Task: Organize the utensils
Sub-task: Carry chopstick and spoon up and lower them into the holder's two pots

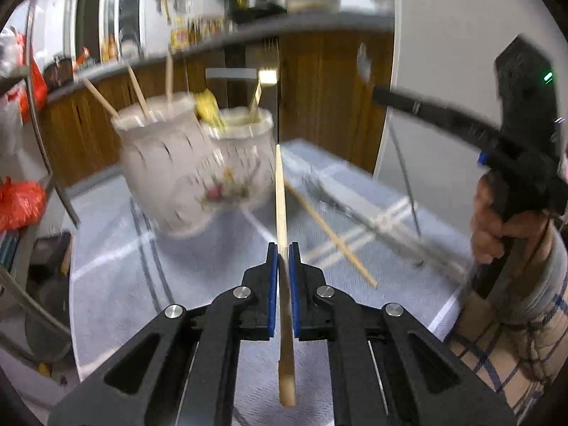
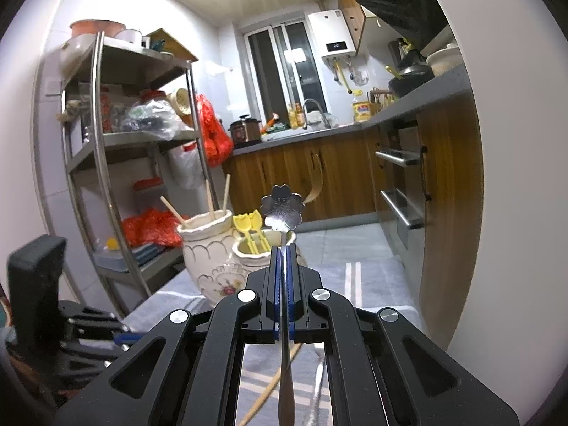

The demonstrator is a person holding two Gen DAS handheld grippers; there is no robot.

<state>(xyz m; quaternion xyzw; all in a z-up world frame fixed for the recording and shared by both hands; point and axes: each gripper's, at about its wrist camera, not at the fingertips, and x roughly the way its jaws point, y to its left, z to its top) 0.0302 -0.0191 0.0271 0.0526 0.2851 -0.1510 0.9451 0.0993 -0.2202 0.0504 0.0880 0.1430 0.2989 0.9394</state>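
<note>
My left gripper [image 1: 283,248] is shut on a wooden chopstick [image 1: 281,191] that points ahead at two white ceramic jars. The left jar [image 1: 167,167] holds several chopsticks; the right jar [image 1: 245,163] holds yellow utensils. Another chopstick [image 1: 330,234] and a metal utensil [image 1: 383,223] lie on the grey cloth. My right gripper [image 2: 283,248] is shut on a metal spoon with a flower-shaped bowl [image 2: 283,207], held above the right jar [image 2: 255,254]. The chopstick jar [image 2: 209,248] stands to its left. The right gripper [image 1: 390,99] also shows in the left wrist view, raised at the right.
The jars stand on a table with a grey striped cloth [image 1: 198,277]. A metal shelf rack [image 2: 106,163] with bags stands to the left. Wooden cabinets [image 2: 312,181] and a counter run behind. A white wall [image 2: 514,177] is at the right.
</note>
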